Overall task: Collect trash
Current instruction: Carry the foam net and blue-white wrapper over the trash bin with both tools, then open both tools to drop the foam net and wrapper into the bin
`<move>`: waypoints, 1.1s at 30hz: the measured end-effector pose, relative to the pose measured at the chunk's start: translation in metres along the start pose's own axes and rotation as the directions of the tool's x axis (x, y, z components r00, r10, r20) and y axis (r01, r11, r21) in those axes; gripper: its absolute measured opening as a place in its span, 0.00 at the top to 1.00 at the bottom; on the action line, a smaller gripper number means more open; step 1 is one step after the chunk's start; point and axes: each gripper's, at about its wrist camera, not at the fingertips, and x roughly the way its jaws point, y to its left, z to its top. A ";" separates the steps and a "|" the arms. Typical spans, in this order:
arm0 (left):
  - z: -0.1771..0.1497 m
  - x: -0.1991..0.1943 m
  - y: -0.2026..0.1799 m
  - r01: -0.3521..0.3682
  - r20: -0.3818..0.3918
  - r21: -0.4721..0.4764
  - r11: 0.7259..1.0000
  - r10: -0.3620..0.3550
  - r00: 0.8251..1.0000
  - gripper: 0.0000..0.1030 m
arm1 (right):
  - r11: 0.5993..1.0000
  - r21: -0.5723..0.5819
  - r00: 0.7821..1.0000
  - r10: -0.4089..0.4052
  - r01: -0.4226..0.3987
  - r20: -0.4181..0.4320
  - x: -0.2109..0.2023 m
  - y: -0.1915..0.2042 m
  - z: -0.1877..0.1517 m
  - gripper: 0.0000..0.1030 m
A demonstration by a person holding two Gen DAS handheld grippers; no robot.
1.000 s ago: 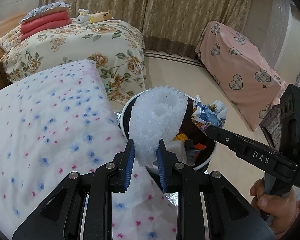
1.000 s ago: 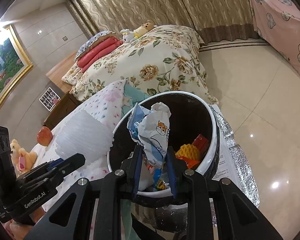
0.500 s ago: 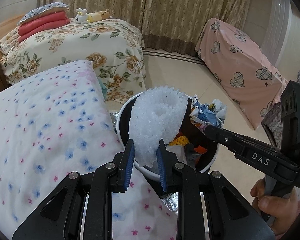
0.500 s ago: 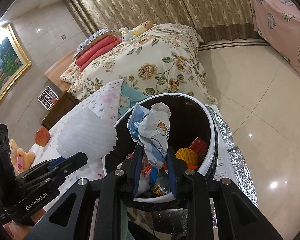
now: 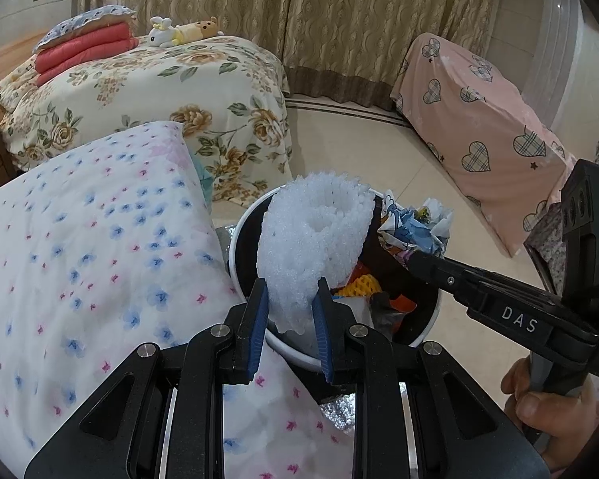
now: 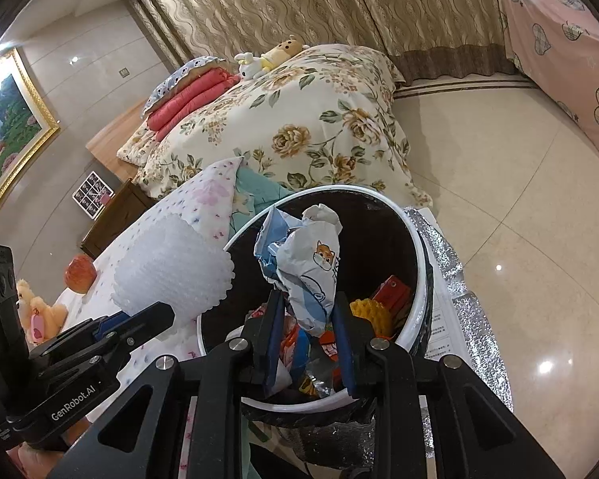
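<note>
Left gripper (image 5: 290, 321) clamps a white knobbly foam net sleeve (image 5: 313, 243), soft and tubular, pinched at its lower end between the blue pads, its open top over the near rim of the round white-rimmed, black-lined trash bin (image 6: 417, 247). Right gripper (image 6: 308, 331) grips a crumpled glossy wrapper (image 6: 309, 267) with a cartoon fox print, held above the bin's mouth. Inside: yellow mesh, red carton, mixed wrappers. Versus one second ago: both grippers slightly closer over the bin, grips unchanged.
</note>
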 end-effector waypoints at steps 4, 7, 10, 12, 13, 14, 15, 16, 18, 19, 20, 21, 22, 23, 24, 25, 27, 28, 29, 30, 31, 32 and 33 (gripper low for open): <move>0.001 0.002 -0.001 -0.002 -0.001 0.003 1.000 0.002 1.000 0.79 | 1.000 -0.002 1.000 -0.001 0.001 -0.004 0.003 0.000 0.001 0.75; 0.001 0.003 -0.002 -0.002 -0.003 0.002 1.000 0.002 1.000 0.79 | 1.000 -0.004 1.000 -0.003 0.003 -0.006 0.004 -0.001 0.001 0.75; 0.002 0.004 -0.002 -0.004 -0.006 0.001 1.000 0.004 1.000 0.79 | 1.000 -0.005 1.000 -0.004 0.004 -0.006 0.005 -0.001 0.001 0.75; 0.002 0.004 -0.002 -0.005 -0.006 0.002 1.000 0.005 1.000 0.79 | 1.000 -0.004 1.000 -0.004 0.004 -0.007 0.005 -0.001 0.001 0.75; 0.002 0.004 -0.002 -0.006 -0.007 0.002 1.000 0.006 1.000 0.79 | 1.000 -0.004 1.000 -0.005 0.005 -0.006 0.005 0.000 0.001 0.75; 0.002 0.004 -0.002 -0.006 -0.008 0.002 1.000 0.006 1.000 0.79 | 1.000 -0.003 1.000 -0.005 0.005 -0.007 0.005 -0.001 0.001 0.75; 0.002 0.004 -0.002 -0.006 -0.007 0.001 1.000 0.006 1.000 0.79 | 1.000 -0.003 1.000 -0.005 0.005 -0.007 0.005 -0.001 0.001 0.75; 0.002 0.005 -0.002 -0.006 -0.008 0.000 1.000 0.006 1.000 0.79 | 1.000 -0.004 1.000 -0.007 0.007 -0.007 0.005 -0.001 0.002 0.74; 0.002 0.006 -0.002 -0.005 -0.011 0.001 1.000 0.005 1.000 0.79 | 1.000 -0.002 1.000 -0.007 0.007 -0.009 0.006 -0.003 0.002 0.74; 0.003 0.007 -0.003 -0.005 -0.012 0.002 1.000 0.005 1.000 0.79 | 1.000 -0.002 1.000 -0.009 0.009 -0.009 0.006 -0.003 0.002 0.74; 0.003 0.007 -0.003 -0.005 -0.012 0.003 1.000 0.005 1.000 0.79 | 1.000 -0.003 1.000 -0.007 0.007 -0.010 0.006 -0.003 0.002 0.74; 0.003 0.008 -0.003 -0.006 -0.013 0.004 1.000 0.006 1.000 0.79 | 1.000 -0.003 1.000 -0.006 0.006 -0.013 0.007 -0.004 0.002 0.74; 0.004 0.008 -0.003 -0.008 -0.012 0.003 1.000 0.008 1.000 0.78 | 1.000 -0.003 1.000 -0.006 0.006 -0.016 0.008 -0.004 0.003 0.74; 0.004 0.008 -0.003 -0.009 -0.011 0.002 1.000 0.009 1.000 0.78 | 1.000 -0.003 1.000 -0.007 0.007 -0.019 0.009 -0.005 0.002 0.73; 0.004 0.008 -0.003 -0.010 -0.011 0.001 1.000 0.010 1.000 0.78 | 1.000 -0.003 1.000 -0.008 0.007 -0.020 0.010 -0.005 0.003 0.73; 0.004 0.009 -0.002 -0.010 -0.011 0.000 1.000 0.010 1.000 0.78 | 1.000 -0.003 1.000 -0.008 0.008 -0.021 0.010 -0.006 0.002 0.73; 0.005 0.009 -0.002 -0.010 -0.014 0.000 1.000 0.010 1.000 0.74 | 1.000 0.001 1.000 -0.010 0.010 -0.021 0.010 -0.007 0.002 0.73; 0.005 0.009 -0.002 -0.009 -0.017 0.000 1.000 0.009 1.000 0.66 | 1.000 0.002 1.000 -0.010 0.010 -0.022 0.010 -0.006 0.003 0.71; 0.005 0.009 -0.001 -0.011 -0.016 -0.002 1.000 0.011 1.000 0.62 | 1.000 0.008 1.000 -0.010 0.011 -0.025 0.010 -0.007 0.003 0.68; 0.005 0.008 -0.001 -0.013 -0.012 -0.003 1.000 0.013 1.000 0.56 | 1.000 0.013 1.000 -0.009 0.010 -0.026 0.010 -0.009 0.003 0.67; 0.005 0.007 0.000 -0.013 -0.009 -0.004 1.000 0.013 1.000 0.52 | 1.000 0.016 1.000 -0.011 0.012 -0.025 0.010 -0.009 0.004 0.64; 0.004 0.006 0.001 -0.017 -0.007 -0.006 1.000 0.017 1.000 0.51 | 1.000 0.020 1.000 -0.012 0.013 -0.023 0.009 -0.010 0.004 0.57; 0.004 0.004 0.001 -0.018 -0.004 -0.009 1.000 0.018 1.000 0.49 | 1.000 0.025 1.000 -0.011 0.011 -0.019 0.007 -0.011 0.003 0.55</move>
